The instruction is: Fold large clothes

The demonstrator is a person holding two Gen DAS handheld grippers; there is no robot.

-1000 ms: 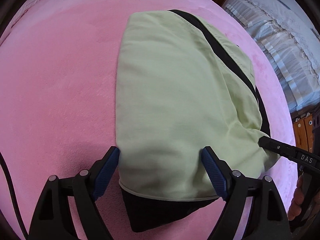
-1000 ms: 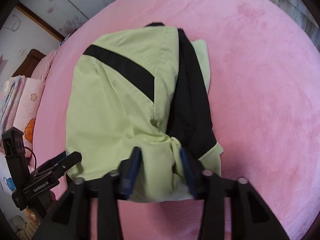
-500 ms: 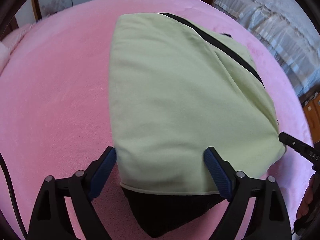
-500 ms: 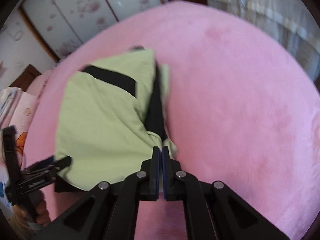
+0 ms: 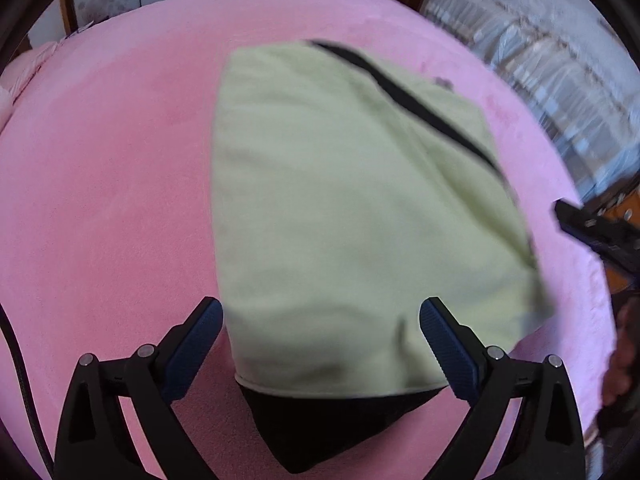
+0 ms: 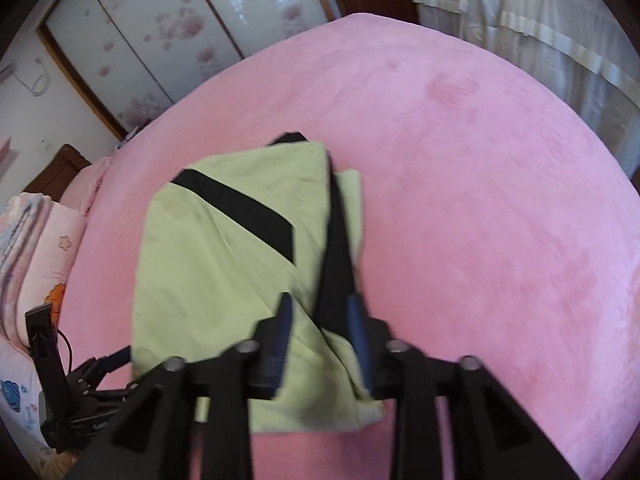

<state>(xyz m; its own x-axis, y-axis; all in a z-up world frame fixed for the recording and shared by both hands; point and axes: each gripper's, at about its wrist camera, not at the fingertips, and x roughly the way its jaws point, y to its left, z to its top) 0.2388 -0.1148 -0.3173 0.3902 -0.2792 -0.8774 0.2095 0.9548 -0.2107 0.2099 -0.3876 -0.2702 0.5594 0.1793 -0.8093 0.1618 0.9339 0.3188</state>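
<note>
A light green garment with black stripes lies folded in a thick bundle on the pink bed; it also shows in the right wrist view. My left gripper is open, its blue pads either side of the bundle's near edge, above a black layer. My right gripper is partly open at the bundle's near right corner, its fingers straddling the green and black cloth. The right gripper shows at the right edge of the left wrist view, and the left gripper at the lower left of the right wrist view.
Pink pillows lie at the left of the bed. White curtains hang at the far right and sliding doors stand beyond the bed. Bare pink bed surface lies to the right of the garment.
My right gripper shut half a second ago and has opened partway again, and it has pulled back and up. The left gripper stayed open and drew back a little.
</note>
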